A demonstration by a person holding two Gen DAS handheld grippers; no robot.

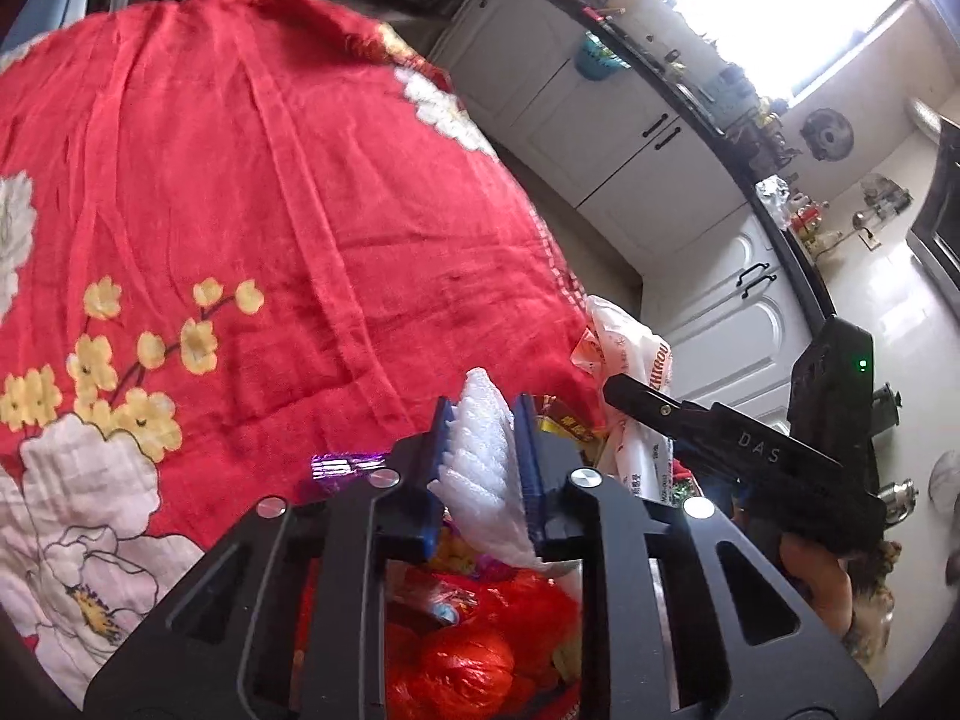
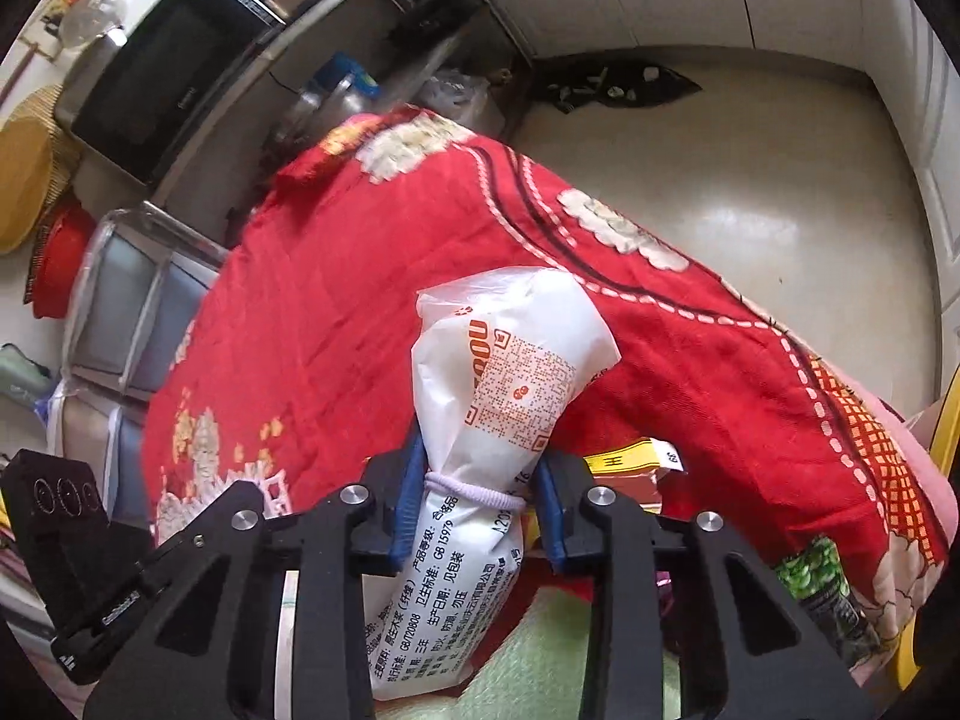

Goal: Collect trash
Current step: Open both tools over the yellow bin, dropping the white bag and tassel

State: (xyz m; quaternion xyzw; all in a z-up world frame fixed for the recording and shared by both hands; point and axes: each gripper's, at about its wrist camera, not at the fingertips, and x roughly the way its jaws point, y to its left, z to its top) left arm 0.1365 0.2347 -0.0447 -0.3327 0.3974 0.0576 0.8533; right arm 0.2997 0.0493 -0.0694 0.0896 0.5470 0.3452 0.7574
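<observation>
My left gripper point(image 1: 485, 455) is shut on a piece of white foam wrap point(image 1: 480, 450), held over a heap of red plastic and coloured wrappers point(image 1: 474, 642) below the fingers. My right gripper point(image 2: 480, 498) is shut on the gathered neck of a white plastic bag point(image 2: 510, 372) with orange print, tied with a pale band. The same white bag point(image 1: 630, 360) shows in the left wrist view beside the right gripper's black body point(image 1: 750, 456). A purple wrapper point(image 1: 342, 465) lies on the red cloth just left of my left fingers.
A red floral cloth point(image 1: 270, 180) covers the table. White kitchen cabinets point(image 1: 600, 120) and a cluttered counter stand to the right. A microwave point(image 2: 162, 78) and storage drawers point(image 2: 132, 312) stand at the left in the right wrist view. A yellow box point(image 2: 636, 459) lies by the bag.
</observation>
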